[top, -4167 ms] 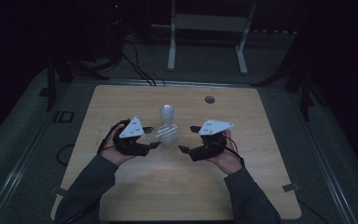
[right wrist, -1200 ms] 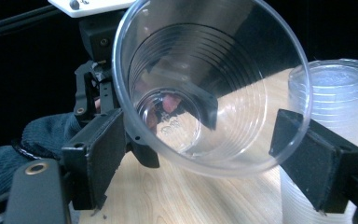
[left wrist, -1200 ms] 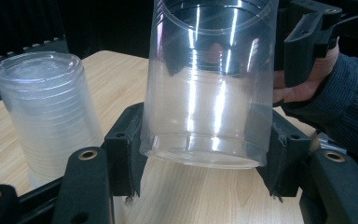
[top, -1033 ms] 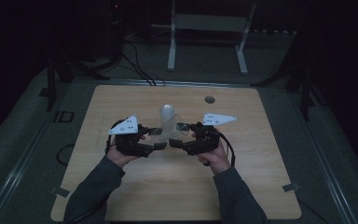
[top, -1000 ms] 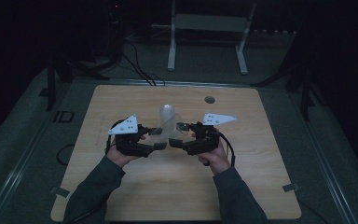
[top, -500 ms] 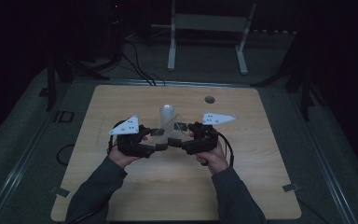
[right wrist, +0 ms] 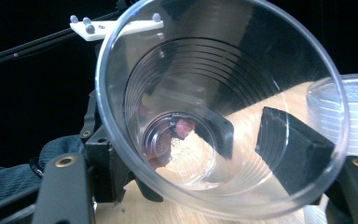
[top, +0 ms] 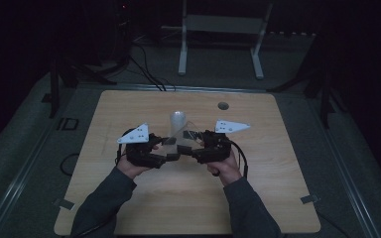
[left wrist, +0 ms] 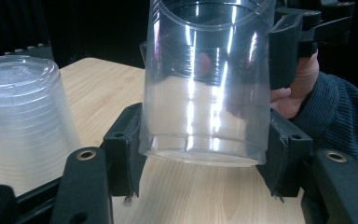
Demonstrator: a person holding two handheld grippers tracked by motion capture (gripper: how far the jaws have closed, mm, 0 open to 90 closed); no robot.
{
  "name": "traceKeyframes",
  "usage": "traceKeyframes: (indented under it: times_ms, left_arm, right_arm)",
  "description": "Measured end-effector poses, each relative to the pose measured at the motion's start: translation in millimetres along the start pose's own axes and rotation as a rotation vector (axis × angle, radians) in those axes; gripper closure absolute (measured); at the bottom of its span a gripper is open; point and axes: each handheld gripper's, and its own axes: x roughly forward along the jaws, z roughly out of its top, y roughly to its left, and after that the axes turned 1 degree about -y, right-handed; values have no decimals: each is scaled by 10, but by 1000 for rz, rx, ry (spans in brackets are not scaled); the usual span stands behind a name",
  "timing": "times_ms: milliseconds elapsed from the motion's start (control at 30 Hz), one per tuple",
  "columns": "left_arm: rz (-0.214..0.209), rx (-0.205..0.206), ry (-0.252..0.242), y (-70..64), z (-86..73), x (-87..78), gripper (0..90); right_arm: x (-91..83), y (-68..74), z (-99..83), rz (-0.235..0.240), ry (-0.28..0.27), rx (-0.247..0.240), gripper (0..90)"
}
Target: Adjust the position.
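Note:
A clear plastic cup (top: 181, 135) hangs on its side between my two grippers, just above the table. My left gripper (top: 171, 149) is shut on it near its base, with a black pad (left wrist: 126, 149) on each side of the cup (left wrist: 205, 93). My right gripper (top: 192, 148) holds it nearer the rim and looks shut on it. In the right gripper view the cup's open mouth (right wrist: 214, 116) faces the camera, and one pad (right wrist: 289, 154) shows through the wall. A stack of upturned clear cups (top: 177, 119) stands just behind.
The wooden table (top: 278, 198) has a small round hole (top: 222, 105) at its back right. The cup stack (left wrist: 23, 121) stands close beside the held cup. A white metal stand (top: 218, 25) and cables lie on the dark floor beyond the table.
Since the earliest frame both hands have come together at the table's middle with one cup between them. Over the last second they drifted slightly toward the person; the stack stayed put.

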Motion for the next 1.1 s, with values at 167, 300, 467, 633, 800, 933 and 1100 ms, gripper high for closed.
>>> traceKeyframes:
  times_ms: [167, 300, 467, 633, 800, 933, 1100]
  left_arm:
    - [21, 8, 20, -11, 9, 3, 364]
    - [45, -4, 27, 0, 5, -10, 317]
    - [68, 4, 35, -5, 19, -28, 296]
    - [87, 20, 47, -22, 35, -38, 289]
    - [129, 35, 67, -37, 47, -48, 283]
    - [151, 43, 82, -54, 53, -53, 270]
    - [169, 65, 99, -84, 60, -45, 268]
  right_arm:
    - [-9, 7, -2, -9, 0, -8, 315]
    - [-36, 8, 12, -16, -4, -10, 316]
    - [-66, 10, 26, -38, 2, -28, 317]
    - [-69, 18, 34, -56, 15, -40, 316]
    - [-63, 27, 48, -87, 47, -61, 317]
    - [-54, 36, 53, -116, 74, -73, 319]
    - [-38, 40, 52, -143, 100, -78, 320]
